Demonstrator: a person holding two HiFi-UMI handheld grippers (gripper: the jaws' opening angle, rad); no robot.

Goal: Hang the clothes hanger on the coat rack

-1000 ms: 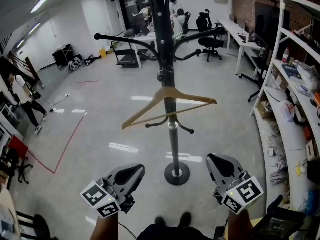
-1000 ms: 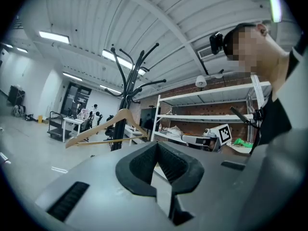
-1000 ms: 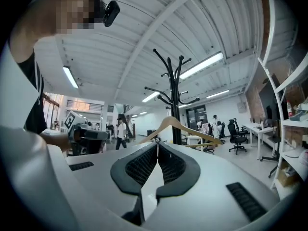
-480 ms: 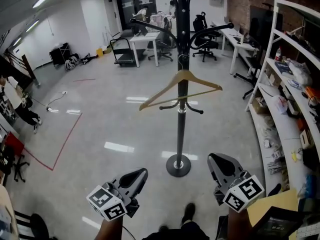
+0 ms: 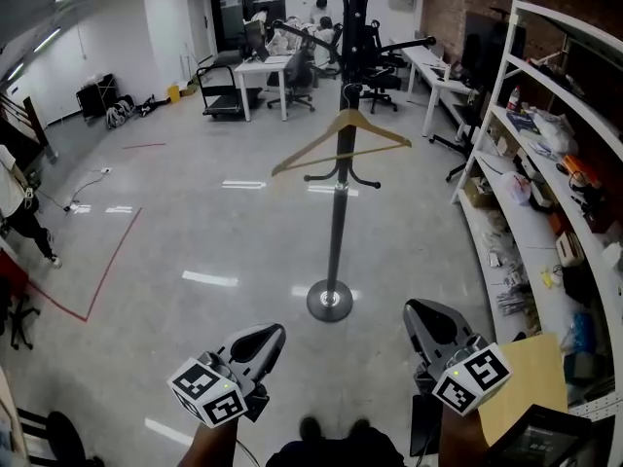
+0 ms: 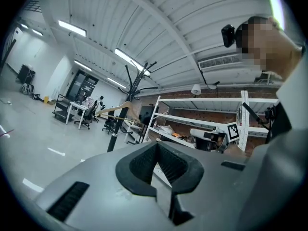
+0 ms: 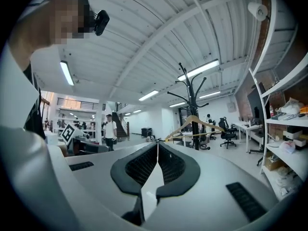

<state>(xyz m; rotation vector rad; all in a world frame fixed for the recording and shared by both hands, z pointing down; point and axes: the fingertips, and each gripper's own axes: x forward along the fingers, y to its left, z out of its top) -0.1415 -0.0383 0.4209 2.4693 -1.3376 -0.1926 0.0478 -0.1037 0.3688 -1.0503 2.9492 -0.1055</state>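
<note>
Already hung: hanger (image 5: 341, 139) on rack (image 5: 336, 232), tilted, close by the pole below the upper arms, well ahead of and above both hand-held grippers.
Left hand-held gripper (image 5: 265, 339): clenched, empty.
Right hand-held gripper (image 5: 425, 317): clenched, empty.
Change: rack and hanger farther off than a second ago, both hand-held grippers drawn back together, held low.
Judged: hanging done, retreat under way, no further grasp needed.
</note>
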